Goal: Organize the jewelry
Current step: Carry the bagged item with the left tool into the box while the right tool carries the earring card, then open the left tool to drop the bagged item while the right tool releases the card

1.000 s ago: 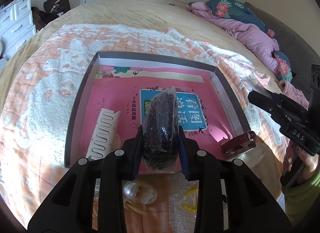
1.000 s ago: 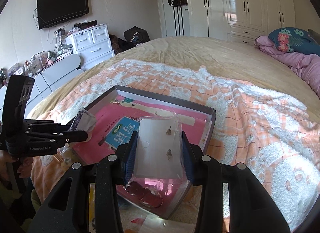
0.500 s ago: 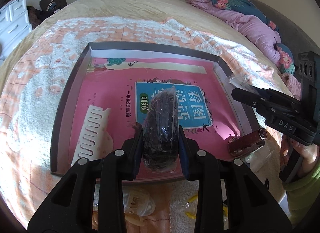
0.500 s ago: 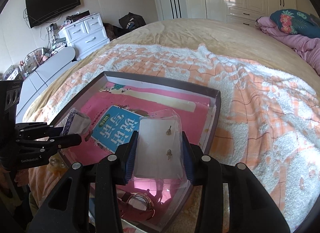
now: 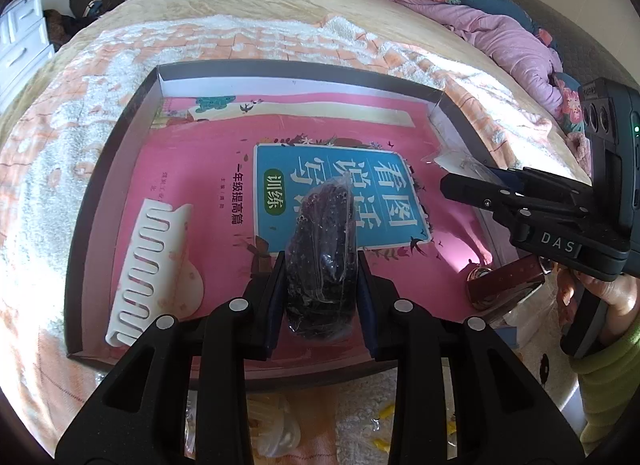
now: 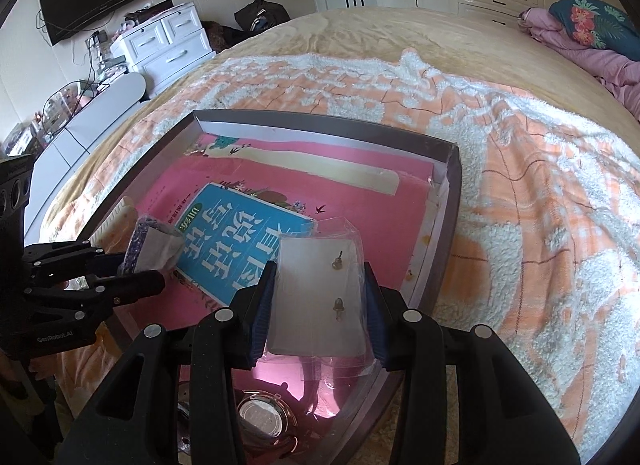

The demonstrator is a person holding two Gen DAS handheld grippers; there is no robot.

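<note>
- Dark beads in a clear bag (image 5: pixel 322 261) are being pinched by the left gripper (image 5: pixel 320 265), its fingers nearly closed on them, above the grey tray (image 5: pixel 92 201).
- The right gripper (image 6: pixel 318 293) is clamping an earring card in a clear sleeve (image 6: pixel 316 297) over the tray's right side.
- A white comb (image 5: pixel 148 273) and a wristwatch (image 6: pixel 264 421) are lying inside the tray on the pink book (image 5: pixel 192 169).

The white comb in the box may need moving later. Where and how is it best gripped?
Probably by the solid spine of the white comb, the smooth edge opposite the teeth. It lies flat on the pink book near the box's left wall, so come from above, jaws across the spine, clear of the slotted teeth.
</note>
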